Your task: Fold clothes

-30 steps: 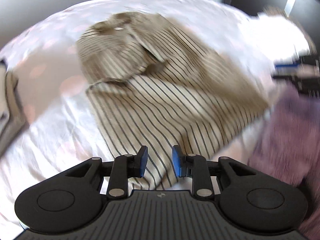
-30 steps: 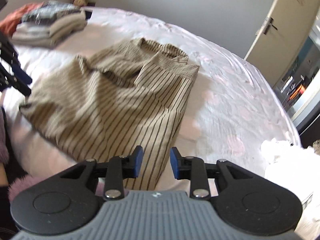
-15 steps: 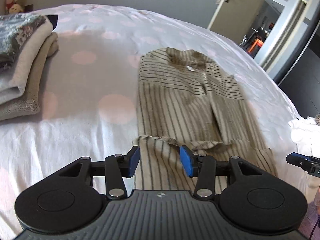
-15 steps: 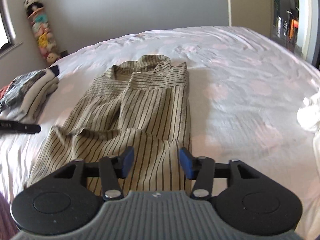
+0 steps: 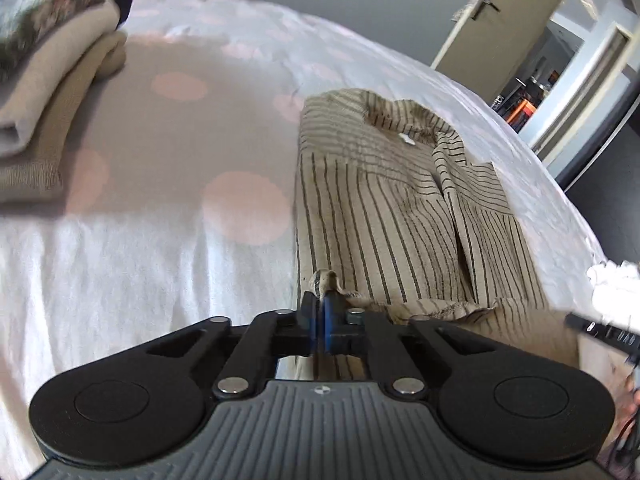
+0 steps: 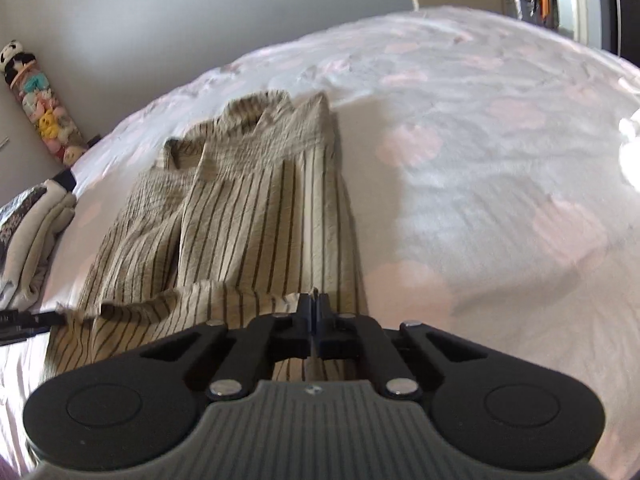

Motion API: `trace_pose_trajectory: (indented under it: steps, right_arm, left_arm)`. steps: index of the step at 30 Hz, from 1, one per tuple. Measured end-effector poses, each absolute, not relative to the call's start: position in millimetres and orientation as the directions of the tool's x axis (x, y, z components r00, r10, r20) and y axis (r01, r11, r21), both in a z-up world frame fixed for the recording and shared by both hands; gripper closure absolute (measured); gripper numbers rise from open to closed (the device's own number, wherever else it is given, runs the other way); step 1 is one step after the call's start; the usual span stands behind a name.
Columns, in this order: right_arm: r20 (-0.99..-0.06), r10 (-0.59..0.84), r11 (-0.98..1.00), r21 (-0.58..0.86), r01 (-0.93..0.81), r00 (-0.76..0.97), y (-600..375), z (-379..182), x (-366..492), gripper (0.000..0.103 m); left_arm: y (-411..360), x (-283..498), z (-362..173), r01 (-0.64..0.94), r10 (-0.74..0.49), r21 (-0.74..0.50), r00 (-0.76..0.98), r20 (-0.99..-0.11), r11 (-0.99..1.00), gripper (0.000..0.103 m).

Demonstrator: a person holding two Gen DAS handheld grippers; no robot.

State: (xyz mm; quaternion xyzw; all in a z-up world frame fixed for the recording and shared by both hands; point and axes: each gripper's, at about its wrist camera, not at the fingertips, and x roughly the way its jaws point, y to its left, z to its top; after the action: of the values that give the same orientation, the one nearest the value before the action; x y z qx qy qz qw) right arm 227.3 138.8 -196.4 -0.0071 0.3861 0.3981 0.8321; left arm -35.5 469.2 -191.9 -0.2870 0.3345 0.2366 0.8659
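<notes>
A beige shirt with dark stripes (image 5: pixel 384 208) lies flat on the white bed, collar at the far end, sleeves folded in. It also shows in the right wrist view (image 6: pixel 256 216). My left gripper (image 5: pixel 320 312) is shut on the near left corner of the shirt's folded hem, a bit of cloth poking up between the pads. My right gripper (image 6: pixel 314 312) is shut on the near right corner of the same hem. The hem edge runs between the two grippers, slightly lifted.
A stack of folded clothes (image 5: pixel 44 80) sits on the bed at the left, also in the right wrist view (image 6: pixel 28 232). A white crumpled item (image 5: pixel 616 280) lies at the right edge. The bed sheet (image 6: pixel 500 184) has pink dots. An open door (image 5: pixel 500 16) stands beyond.
Both grippers were open half a second ago above the hem; both have now moved down and closed on the shirt's near corners.
</notes>
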Motion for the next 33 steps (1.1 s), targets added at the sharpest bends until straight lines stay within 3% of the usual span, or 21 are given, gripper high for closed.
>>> trace_pose_trajectory:
  steps: [4, 7, 14, 19, 23, 27, 30, 33]
  right_arm:
    - [-0.624, 0.652, 0.705, 0.289, -0.648, 0.431, 133, -194, 232, 0.101]
    - [-0.649, 0.644, 0.703, 0.294, -0.648, 0.405, 138, -204, 238, 0.101]
    - [-0.696, 0.611, 0.733, 0.314, -0.604, 0.379, 141, -224, 252, 0.1]
    - [-0.647, 0.622, 0.748, 0.325, -0.578, 0.441, 127, -211, 247, 0.083]
    - [-0.614, 0.664, 0.713, 0.347, -0.609, 0.428, 120, -196, 233, 0.083]
    - [-0.614, 0.735, 0.624, 0.445, -0.643, 0.289, 119, -184, 210, 0.083]
    - [-0.641, 0.75, 0.563, 0.49, -0.666, 0.162, 120, -182, 181, 0.083]
    - [-0.675, 0.738, 0.488, 0.516, -0.704, 0.017, 124, -188, 142, 0.083]
  left_arm:
    - [462, -32, -186, -0.57, 0.247, -0.308, 0.695, -0.675, 0.762, 0.103]
    - [466, -21, -202, -0.604, 0.239, -0.279, 0.635, -0.734, 0.747, 0.103]
    - [482, -28, -214, -0.698, 0.312, -0.246, 0.57, -0.76, 0.673, 0.1]
    - [472, -36, -197, -0.667, 0.306, -0.267, 0.612, -0.729, 0.696, 0.1]
    - [460, -42, -179, -0.627, 0.291, -0.285, 0.655, -0.697, 0.725, 0.1]
    - [432, -43, -173, -0.556, 0.162, -0.331, 0.659, -0.734, 0.763, 0.098]
    - [413, -46, -177, -0.543, 0.072, -0.363, 0.622, -0.78, 0.757, 0.085]
    - [395, -48, -181, -0.533, -0.019, -0.396, 0.579, -0.815, 0.748, 0.085]
